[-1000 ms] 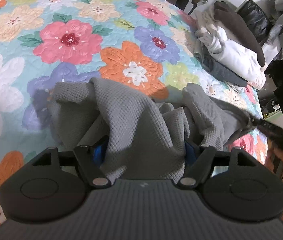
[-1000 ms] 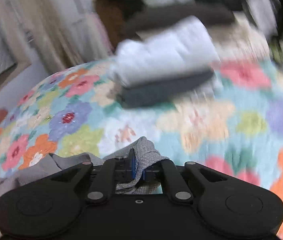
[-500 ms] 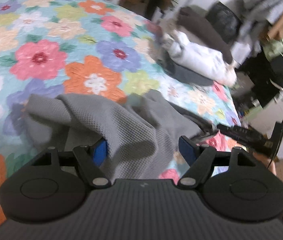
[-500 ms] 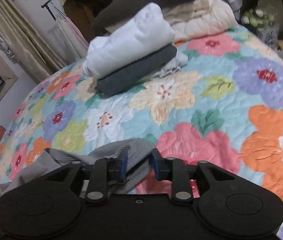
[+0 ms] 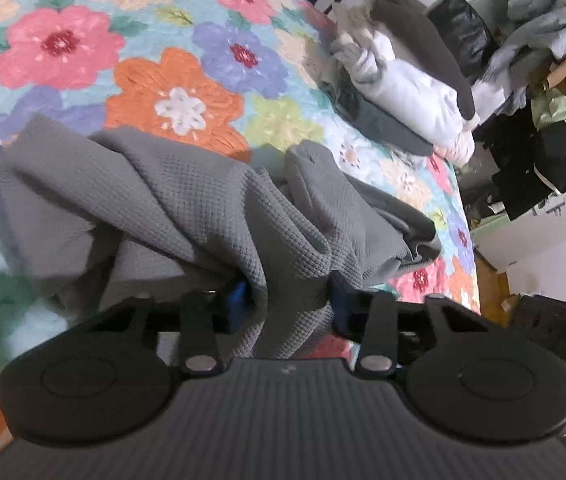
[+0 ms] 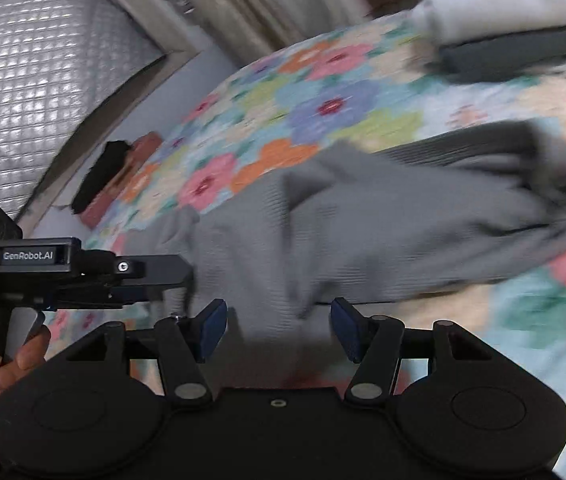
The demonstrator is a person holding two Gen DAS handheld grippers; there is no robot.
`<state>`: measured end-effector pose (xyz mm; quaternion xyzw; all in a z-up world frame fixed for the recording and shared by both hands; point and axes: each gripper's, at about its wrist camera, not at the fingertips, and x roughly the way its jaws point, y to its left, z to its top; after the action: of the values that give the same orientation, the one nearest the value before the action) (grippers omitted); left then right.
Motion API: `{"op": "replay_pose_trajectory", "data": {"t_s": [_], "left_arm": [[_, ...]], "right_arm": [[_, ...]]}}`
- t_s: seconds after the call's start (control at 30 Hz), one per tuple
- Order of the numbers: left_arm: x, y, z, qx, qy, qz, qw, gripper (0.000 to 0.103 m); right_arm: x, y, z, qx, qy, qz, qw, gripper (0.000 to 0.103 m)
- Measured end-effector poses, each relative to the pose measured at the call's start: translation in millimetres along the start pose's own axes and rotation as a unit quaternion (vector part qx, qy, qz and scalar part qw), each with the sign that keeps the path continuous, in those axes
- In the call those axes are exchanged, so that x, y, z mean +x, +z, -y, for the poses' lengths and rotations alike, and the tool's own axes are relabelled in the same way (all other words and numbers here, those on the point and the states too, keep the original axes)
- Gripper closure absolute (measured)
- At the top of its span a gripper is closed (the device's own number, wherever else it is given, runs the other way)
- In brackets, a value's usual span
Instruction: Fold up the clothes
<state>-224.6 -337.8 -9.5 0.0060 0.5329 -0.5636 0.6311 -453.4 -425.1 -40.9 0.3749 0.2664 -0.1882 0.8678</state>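
Across frame centre, grey waffle garment (image 5: 187,200) lies bunched on floral bedspread (image 5: 63,40), unfolded. Left gripper (image 5: 287,300) spread, cloth between fingers; right gripper (image 6: 279,320) spread, empty. Folded stack (image 5: 403,92) upper right; folding barely started.

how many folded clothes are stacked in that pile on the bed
3 show clearly: a dark grey piece at the bottom, a white one on it, and a dark brown one on top, at the far edge of the floral quilt. More pale fabric behind may be hidden.

grey waffle-knit garment (image 5: 187,200), crumpled, seemingly half-folded
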Motion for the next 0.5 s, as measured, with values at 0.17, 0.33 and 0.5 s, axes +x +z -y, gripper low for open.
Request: {"op": "replay_pose_trajectory", "data": {"t_s": [0.17, 0.33, 0.5], "left_arm": [[-8, 3, 7, 0.065, 0.141, 0.004, 0.9879, 0.079], [-24, 8, -3, 0.057, 0.160, 0.004, 0.9854, 0.079], [-40, 15, -6, 0.033, 0.113, -0.001, 0.9930, 0.078]], "right_arm": [[19, 1, -28, -0.080, 0.015, 0.019, 0.997, 0.095], [-37, 0, -22, -0.100, -0.069, 0.054, 0.991, 0.096], [-140, -11, 19, -0.072, -0.221, 0.077, 0.970, 0.097]]}}
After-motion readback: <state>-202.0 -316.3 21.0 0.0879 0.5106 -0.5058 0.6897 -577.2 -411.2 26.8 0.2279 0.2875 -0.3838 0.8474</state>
